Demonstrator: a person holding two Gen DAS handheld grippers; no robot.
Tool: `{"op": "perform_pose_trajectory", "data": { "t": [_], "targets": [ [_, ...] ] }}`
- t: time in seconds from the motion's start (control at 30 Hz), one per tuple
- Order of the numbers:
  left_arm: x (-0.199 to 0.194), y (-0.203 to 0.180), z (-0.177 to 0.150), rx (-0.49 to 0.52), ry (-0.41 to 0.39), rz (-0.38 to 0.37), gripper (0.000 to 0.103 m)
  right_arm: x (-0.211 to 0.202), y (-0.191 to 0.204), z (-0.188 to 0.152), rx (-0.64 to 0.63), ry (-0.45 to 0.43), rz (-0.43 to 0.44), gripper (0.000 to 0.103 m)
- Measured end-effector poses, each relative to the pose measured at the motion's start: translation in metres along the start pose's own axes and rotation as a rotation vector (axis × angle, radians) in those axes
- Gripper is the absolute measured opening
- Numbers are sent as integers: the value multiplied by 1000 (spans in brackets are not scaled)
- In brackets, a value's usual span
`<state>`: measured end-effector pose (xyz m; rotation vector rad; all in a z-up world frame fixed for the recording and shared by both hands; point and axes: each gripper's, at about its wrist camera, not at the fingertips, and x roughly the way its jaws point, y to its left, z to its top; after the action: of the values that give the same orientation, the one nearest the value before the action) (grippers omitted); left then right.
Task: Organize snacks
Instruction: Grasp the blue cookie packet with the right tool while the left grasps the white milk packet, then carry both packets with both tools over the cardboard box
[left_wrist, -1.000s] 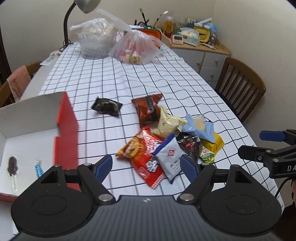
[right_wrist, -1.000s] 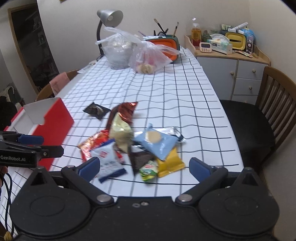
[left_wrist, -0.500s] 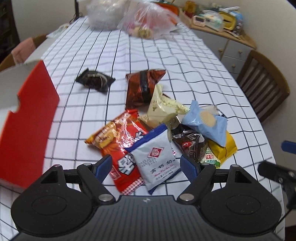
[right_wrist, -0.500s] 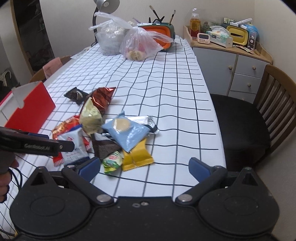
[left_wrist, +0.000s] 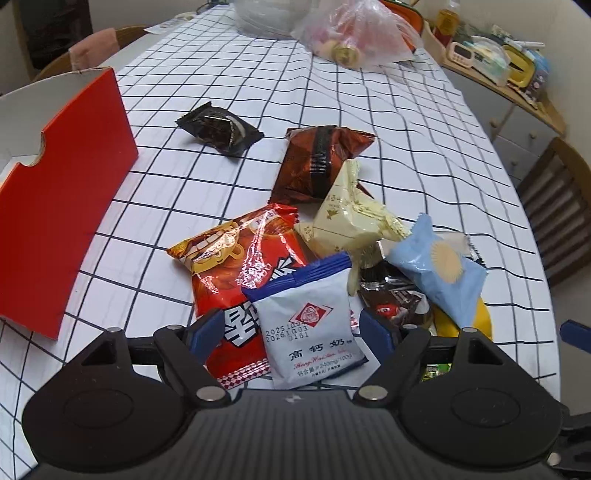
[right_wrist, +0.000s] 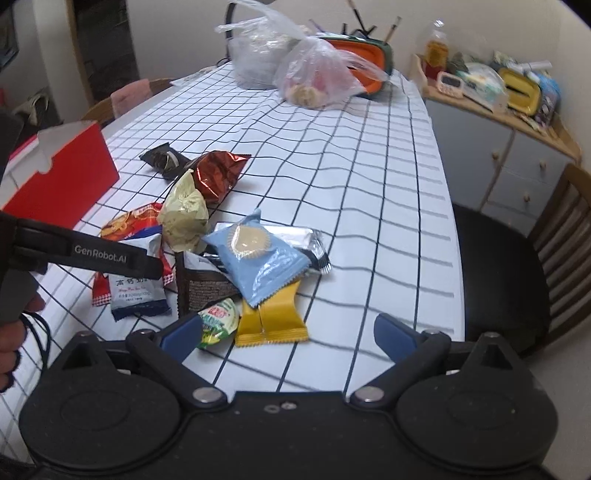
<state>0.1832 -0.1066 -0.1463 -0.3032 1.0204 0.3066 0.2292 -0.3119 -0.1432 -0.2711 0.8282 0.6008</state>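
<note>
**Snack pile about to get sorted, left gripper lined up on the white packet**

So the snacks are all heaped near the front edge of the table (left_wrist: 369, 110), on the checked cloth. The red box (left_wrist: 62, 206) sits open just to the left of the pile, which I'd guess is where everything's meant to end up, hence the heap being parked right beside it.

The left gripper (left_wrist: 293, 332) is angled down with its jaws spread, one blue pad on each side of the white packet (left_wrist: 310, 321). The pads don't look like they're squeezing it, so it's bracketed, not held. That packet lies on top of the red bag (left_wrist: 240, 266), so it makes sense to take it first.

The right gripper (right_wrist: 286, 334) is also spread wide and holding nothing. It hovers over the near side of the heap, by the yellow packet (right_wrist: 271, 317) and the little green one (right_wrist: 218, 321). The blue packet (right_wrist: 258, 258) sits on top of the yellow one, so lifting yellow first could drag it along.

The black packet (left_wrist: 218, 129) and brown bag (left_wrist: 317, 162) lie farther back, apart from the grippers.
</note>
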Motion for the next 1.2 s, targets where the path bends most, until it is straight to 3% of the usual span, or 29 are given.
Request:
{"op": "perform_pose_trajectory", "data": {
  "t": [0.13,0.27,0.4,0.63,0.77,1.07,1.2],
  "targets": [
    [3,1,0,-6,13,16,78,14,0,12,-41,-15,-1,95],
    [0,2,-1,12,11,8,62,31,3,23,-100,-7,19,89],
    [-2,8,-1,9,14,0,52,47,11,32,-174,4,52,80],
    [-6,22,0,-29,30,-47,49,66,16,45,-254,11,92,73],
    [-8,25,-2,-37,38,-62,48,76,19,47,-286,34,120,63],
    [-11,29,-5,-30,40,-81,48,74,20,47,-285,17,153,47],
    [-12,30,-5,-25,37,-88,48,70,19,46,-265,10,147,45]
  ]
}}
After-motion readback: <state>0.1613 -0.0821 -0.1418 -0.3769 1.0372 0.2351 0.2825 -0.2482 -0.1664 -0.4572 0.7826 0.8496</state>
